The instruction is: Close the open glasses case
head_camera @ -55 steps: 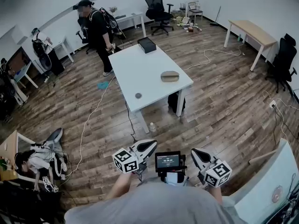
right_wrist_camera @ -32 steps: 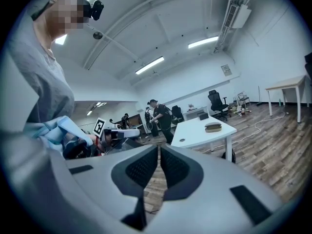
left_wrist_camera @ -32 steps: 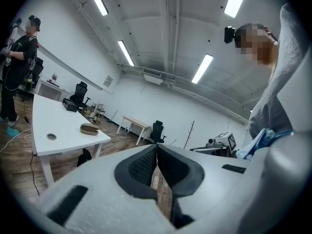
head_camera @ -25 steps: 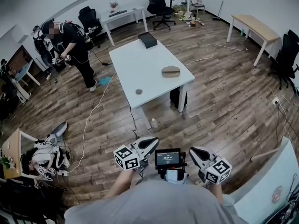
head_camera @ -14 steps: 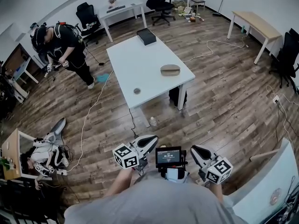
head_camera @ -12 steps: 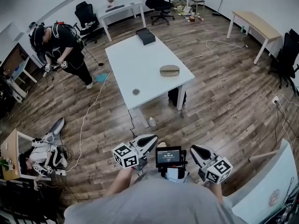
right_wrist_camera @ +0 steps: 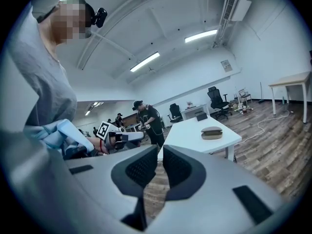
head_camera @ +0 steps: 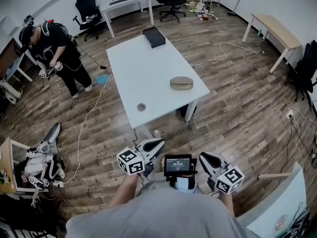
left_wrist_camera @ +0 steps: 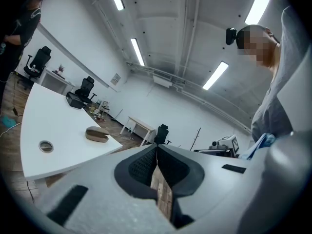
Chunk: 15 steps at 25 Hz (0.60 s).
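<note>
The brown glasses case (head_camera: 181,83) lies on the white table (head_camera: 148,68) near its right edge; from here its lid looks down, and I cannot tell whether it is fully closed. It also shows small in the left gripper view (left_wrist_camera: 96,135) and the right gripper view (right_wrist_camera: 211,132). Both grippers are held close to my body, well short of the table. My left gripper (head_camera: 157,143) has its jaws (left_wrist_camera: 157,147) touching at the tips and holds nothing. My right gripper (head_camera: 201,156) has a narrow slit between its jaws (right_wrist_camera: 160,149), with nothing in it.
A small round object (head_camera: 141,106) and a black box (head_camera: 154,36) also sit on the table. A bottle (head_camera: 156,133) stands on the floor by the near table leg. Cables cross the wooden floor. A person (head_camera: 52,48) stands at far left, another (head_camera: 34,165) sits on the floor.
The table has come nearer in the head view. The standing person has walked off to the left. Both grippers have stayed in front of my body.
</note>
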{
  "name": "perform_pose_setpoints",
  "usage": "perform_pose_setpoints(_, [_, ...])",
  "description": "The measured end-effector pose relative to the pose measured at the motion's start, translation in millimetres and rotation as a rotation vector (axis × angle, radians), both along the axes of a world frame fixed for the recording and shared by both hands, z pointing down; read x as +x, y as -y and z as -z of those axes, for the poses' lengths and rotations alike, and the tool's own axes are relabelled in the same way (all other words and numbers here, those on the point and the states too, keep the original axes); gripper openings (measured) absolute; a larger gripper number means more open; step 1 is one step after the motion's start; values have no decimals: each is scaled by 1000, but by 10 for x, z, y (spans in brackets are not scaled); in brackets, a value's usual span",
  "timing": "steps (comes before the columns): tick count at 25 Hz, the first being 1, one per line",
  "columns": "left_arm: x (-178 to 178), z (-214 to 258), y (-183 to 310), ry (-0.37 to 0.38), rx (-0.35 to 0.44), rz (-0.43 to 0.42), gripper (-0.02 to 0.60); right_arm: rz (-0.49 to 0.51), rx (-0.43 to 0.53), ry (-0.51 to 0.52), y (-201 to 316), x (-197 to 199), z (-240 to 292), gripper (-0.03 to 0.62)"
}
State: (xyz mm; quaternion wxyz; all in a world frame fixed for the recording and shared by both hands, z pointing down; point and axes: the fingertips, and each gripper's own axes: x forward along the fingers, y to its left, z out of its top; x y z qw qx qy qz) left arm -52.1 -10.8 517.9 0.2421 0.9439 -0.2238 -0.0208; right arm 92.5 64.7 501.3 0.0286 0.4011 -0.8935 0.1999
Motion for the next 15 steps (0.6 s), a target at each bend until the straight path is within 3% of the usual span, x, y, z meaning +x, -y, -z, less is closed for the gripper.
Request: perform_pose_setpoints(15, [-295, -11, 1186, -50, -50, -2, 18, 35, -9, -47, 1360, -369, 171, 34])
